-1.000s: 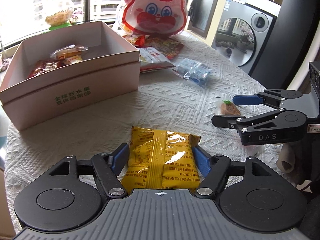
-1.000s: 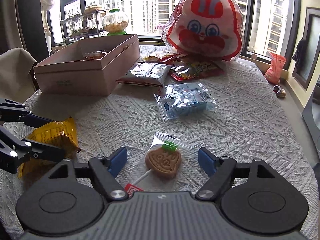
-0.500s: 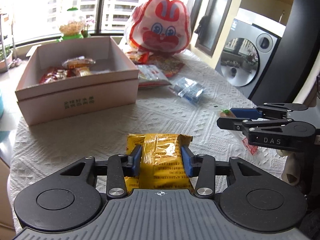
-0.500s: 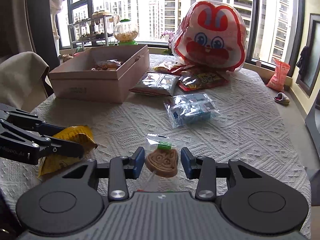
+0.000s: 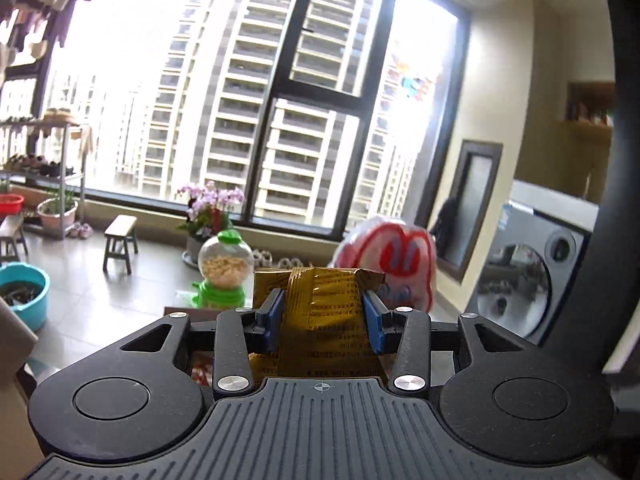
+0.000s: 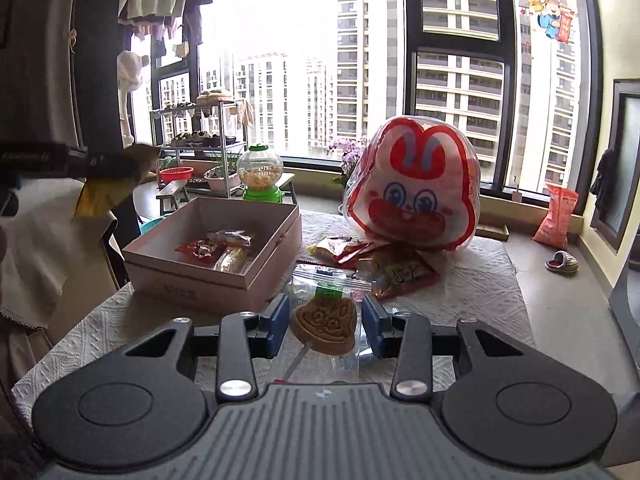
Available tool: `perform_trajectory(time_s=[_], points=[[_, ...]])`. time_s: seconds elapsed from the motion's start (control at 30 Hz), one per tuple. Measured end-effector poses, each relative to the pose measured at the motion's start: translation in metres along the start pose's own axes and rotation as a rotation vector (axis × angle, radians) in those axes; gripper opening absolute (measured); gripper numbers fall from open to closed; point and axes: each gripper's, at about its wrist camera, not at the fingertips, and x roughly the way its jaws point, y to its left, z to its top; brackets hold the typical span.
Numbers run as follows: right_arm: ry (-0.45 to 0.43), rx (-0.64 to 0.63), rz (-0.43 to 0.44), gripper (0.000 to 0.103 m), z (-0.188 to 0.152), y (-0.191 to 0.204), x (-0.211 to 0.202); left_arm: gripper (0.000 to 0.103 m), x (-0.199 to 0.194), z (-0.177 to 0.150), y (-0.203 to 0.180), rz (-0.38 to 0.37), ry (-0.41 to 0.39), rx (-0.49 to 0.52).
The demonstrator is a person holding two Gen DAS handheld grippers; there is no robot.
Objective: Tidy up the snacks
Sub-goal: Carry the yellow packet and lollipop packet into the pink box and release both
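Observation:
My left gripper (image 5: pixel 324 312) is shut on a yellow snack packet (image 5: pixel 324 320), lifted high so the window fills the left wrist view. From the right wrist view that same yellow packet (image 6: pixel 100 196) hangs blurred at the upper left. My right gripper (image 6: pixel 324 316) is shut on a brown cookie lollipop (image 6: pixel 324 326) in a clear wrapper, held above the table. The open pink box (image 6: pixel 224 284) stands ahead to the left with several wrapped snacks (image 6: pixel 218 248) inside.
A big rabbit-face snack bag (image 6: pixel 412 188) stands at the back of the table, with red snack packets (image 6: pixel 396 272) in front of it. A green-topped candy dispenser (image 6: pixel 260 176) sits behind the box. The white cloth (image 6: pixel 480 280) covers the table.
Both grippers closed on their snacks and rose off the table. The left one tilted up, so its view swung from the tabletop to the window.

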Motion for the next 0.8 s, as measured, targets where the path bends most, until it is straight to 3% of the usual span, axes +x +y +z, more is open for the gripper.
perform_trajectory(time_s=[0.13, 0.33, 0.43, 0.57, 0.67, 0.7, 0.8], points=[[0.005, 0.001, -0.007, 0.040, 0.004, 0.004, 0.007, 0.046, 0.053, -0.011, 0.036, 0.036, 0.096, -0.148], [0.015, -0.030, -0.027, 0.040, 0.014, 0.007, 0.015, 0.046, 0.031, -0.034, 0.060, 0.030, 0.032, -0.243], [-0.047, -0.063, -0.021, 0.040, 0.045, 0.017, 0.024, 0.046, 0.023, -0.045, 0.061, 0.053, 0.075, -0.237], [-0.131, -0.090, 0.076, 0.040, 0.115, 0.042, 0.053, 0.046, 0.033, -0.056, 0.051, 0.042, 0.196, -0.233], [-0.074, -0.115, 0.154, 0.051, 0.166, 0.061, 0.099, 0.046, 0.035, -0.068, 0.042, 0.001, 0.239, -0.248], [-0.037, -0.124, 0.146, 0.056, 0.177, 0.066, 0.116, 0.046, 0.034, -0.074, 0.039, -0.011, 0.255, -0.250], [0.029, -0.168, 0.075, 0.057, 0.180, 0.068, 0.146, 0.046, 0.035, -0.087, 0.034, -0.030, 0.296, -0.236]])
